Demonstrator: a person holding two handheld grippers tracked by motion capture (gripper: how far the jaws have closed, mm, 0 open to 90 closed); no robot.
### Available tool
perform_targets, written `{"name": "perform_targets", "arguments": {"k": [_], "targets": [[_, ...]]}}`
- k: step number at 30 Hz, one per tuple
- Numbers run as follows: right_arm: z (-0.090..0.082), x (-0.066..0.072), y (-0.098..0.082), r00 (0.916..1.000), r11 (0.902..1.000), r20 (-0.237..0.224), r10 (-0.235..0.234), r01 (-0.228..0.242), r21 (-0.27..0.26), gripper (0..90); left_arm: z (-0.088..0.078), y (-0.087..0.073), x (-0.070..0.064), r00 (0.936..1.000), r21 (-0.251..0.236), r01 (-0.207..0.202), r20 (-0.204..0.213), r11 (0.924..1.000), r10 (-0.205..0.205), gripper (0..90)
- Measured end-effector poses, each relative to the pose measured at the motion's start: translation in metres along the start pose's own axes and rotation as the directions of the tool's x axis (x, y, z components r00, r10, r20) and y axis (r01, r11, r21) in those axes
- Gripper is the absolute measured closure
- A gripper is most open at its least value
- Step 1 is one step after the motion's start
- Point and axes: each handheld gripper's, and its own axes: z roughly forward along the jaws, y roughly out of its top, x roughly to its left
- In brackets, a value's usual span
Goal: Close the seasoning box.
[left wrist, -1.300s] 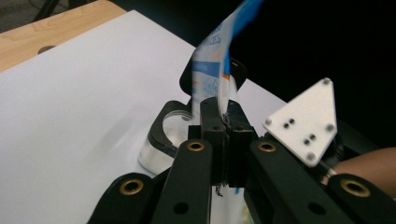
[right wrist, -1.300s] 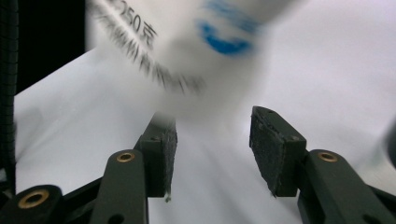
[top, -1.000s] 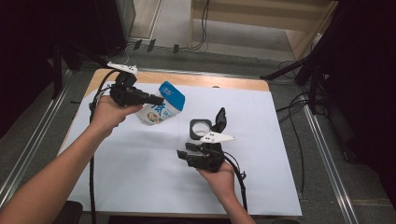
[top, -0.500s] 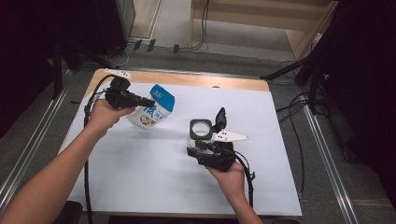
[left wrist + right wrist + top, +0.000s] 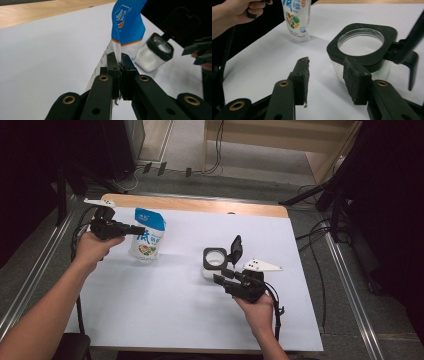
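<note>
A blue and white pouch [image 5: 148, 237] stands upright on the white sheet, left of centre. My left gripper [image 5: 141, 229] is shut on its side edge; in the left gripper view the jaws [image 5: 119, 56] pinch the pouch [image 5: 128, 23] just under its blue top. A clear jar [image 5: 215, 263] with a black rim and raised flip lid [image 5: 235, 248] sits mid-table. My right gripper [image 5: 222, 275] hovers just in front of the jar. Its jaws [image 5: 326, 61] are open and have just been closing, with nothing between them. The jar [image 5: 362, 47] lies just beyond the right fingertip.
A white sheet [image 5: 175, 315] covers the wooden table [image 5: 200, 204]. Cables [image 5: 315, 240] trail off the right side, and metal rails [image 5: 350, 285] run along the floor on both sides. Dark stands and furniture [image 5: 380, 195] surround the table.
My left gripper has carried the pouch left and down; it was tilted in the air and now stands upright on the sheet. My right gripper has shifted right, in front of the jar.
</note>
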Motion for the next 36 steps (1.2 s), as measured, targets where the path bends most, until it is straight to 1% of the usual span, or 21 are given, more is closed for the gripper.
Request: {"name": "perform_targets", "arguments": {"k": [5,8,9,10,11,13,15,17,18,19,20,21,22,23,24,26,28,29,32,34,36], "targets": [[-0.006,-0.006,-0.001,0.9996,0.9998,0.027,-0.009,0.009,0.016,61.5,-0.007,-0.008,0.003,1.0,-0.002,0.005,-0.007,1.0,-0.005,88.8],[-0.012,-0.014,-0.001,0.999,0.9996,0.04,0.019,-0.02,0.02,65.6,-0.009,-0.013,0.004,0.9999,-0.015,0.015,0.002,0.9998,-0.014,86.7],[-0.017,-0.02,-0.001,0.9984,0.9989,0.035,0.044,-0.045,0.013,72.5,-0.009,-0.016,0.005,0.9998,-0.016,0.02,-0.001,0.9997,-0.02,83.7],[-0.019,-0.023,-0.001,0.9981,0.9987,0.036,0.049,-0.05,0.012,77.4,-0.01,-0.017,0.005,0.9998,-0.014,0.017,-0.001,0.9997,-0.017,82.4],[-0.019,-0.023,-0.001,0.9981,0.9987,0.036,0.049,-0.05,0.012,77.4,-0.01,-0.017,0.005,0.9998,-0.014,0.017,-0.001,0.9997,-0.017,80.9],[-0.025,-0.03,0.001,0.9978,0.9984,0.036,0.055,-0.055,0.009,85.2,-0.011,-0.019,0.004,0.9995,-0.022,0.03,0.002,0.9993,-0.03,79.4],[-0.026,-0.034,0.002,0.9974,0.9983,0.048,0.053,-0.054,0.021,87.6,-0.011,-0.02,0.001,0.9998,-0.019,0.022,-0.002,0.9996,-0.022,77.4],[-0.026,-0.036,0.003,0.997,0.9982,0.055,0.055,-0.056,0.023,89.1,-0.012,-0.02,0.0,0.9997,-0.019,0.018,-0.013,0.9996,-0.019,75.1],[-0.027,-0.038,0.004,0.9967,0.998,0.058,0.055,-0.057,0.027,89.9,-0.012,-0.02,-0.001,0.9997,-0.018,0.016,-0.015,0.9997,-0.017,72.8],[-0.029,-0.044,0.005,0.9948,0.9973,0.078,0.066,-0.068,0.028,90.0,-0.014,-0.022,-0.002,0.9997,-0.019,0.015,-0.018,0.9997,-0.016,69.7],[-0.029,-0.044,0.005,0.9948,0.9973,0.078,0.066,-0.068,0.028,90.0,-0.014,-0.022,-0.002,0.9997,-0.019,0.015,-0.018,0.9997,-0.016,68.1],[-0.031,-0.049,0.008,0.9925,0.9966,0.092,0.08,-0.082,0.012,90.0,-0.016,-0.024,-0.002,0.9996,-0.025,0.019,-0.021,0.9995,-0.02,66.4],[-0.031,-0.049,0.008,0.9925,0.9966,0.092,0.08,-0.082,0.012,90.0,-0.016,-0.024,-0.002,0.9996,-0.025,0.019,-0.021,0.9995,-0.02,64.4],[-0.032,-0.054,0.012,0.9909,0.9955,0.096,0.095,-0.094,-0.009,90.0,-0.016,-0.024,-0.002,0.9994,-0.022,0.026,-0.021,0.9994,-0.026,62.0],[-0.032,-0.054,0.012,0.9909,0.9955,0.096,0.095,-0.094,-0.009,90.0,-0.017,-0.025,-0.003,0.9993,-0.017,0.026,-0.025,0.9995,-0.027,62.0],[-0.03,-0.058,0.019,0.9901,0.9956,0.106,0.092,-0.089,-0.028,90.0,-0.017,-0.026,-0.004,0.9992,-0.021,0.025,-0.031,0.9995,-0.026,56.6],[-0.029,-0.061,0.025,0.9893,0.9935,0.1,0.106,-0.101,-0.052,90.0,-0.017,-0.027,-0.009,0.9988,-0.009,0.001,-0.049,1.0,-0.001,54.3],[-0.027,-0.061,0.028,0.9901,0.9926,0.089,0.109,-0.103,-0.064,90.0,-0.017,-0.028,-0.01,0.9983,-0.011,0.001,-0.057,0.9999,-0.002,53.0],[-0.019,-0.059,0.037,0.9922,0.9936,0.077,0.097,-0.092,-0.065,90.0,-0.019,-0.028,-0.013,0.998,-0.016,0.004,-0.063,0.9999,-0.005,49.7],[-0.014,-0.057,0.041,0.9928,0.994,0.08,0.089,-0.083,-0.071,90.0,-0.023,-0.032,-0.018,0.9981,-0.018,0.005,-0.062,0.9998,-0.007,48.4],[-0.011,-0.058,0.043,0.9931,0.9928,0.066,0.096,-0.091,-0.078,90.0,-0.023,-0.033,-0.02,0.9974,-0.019,0.006,-0.071,0.9998,-0.008,47.3]]}}
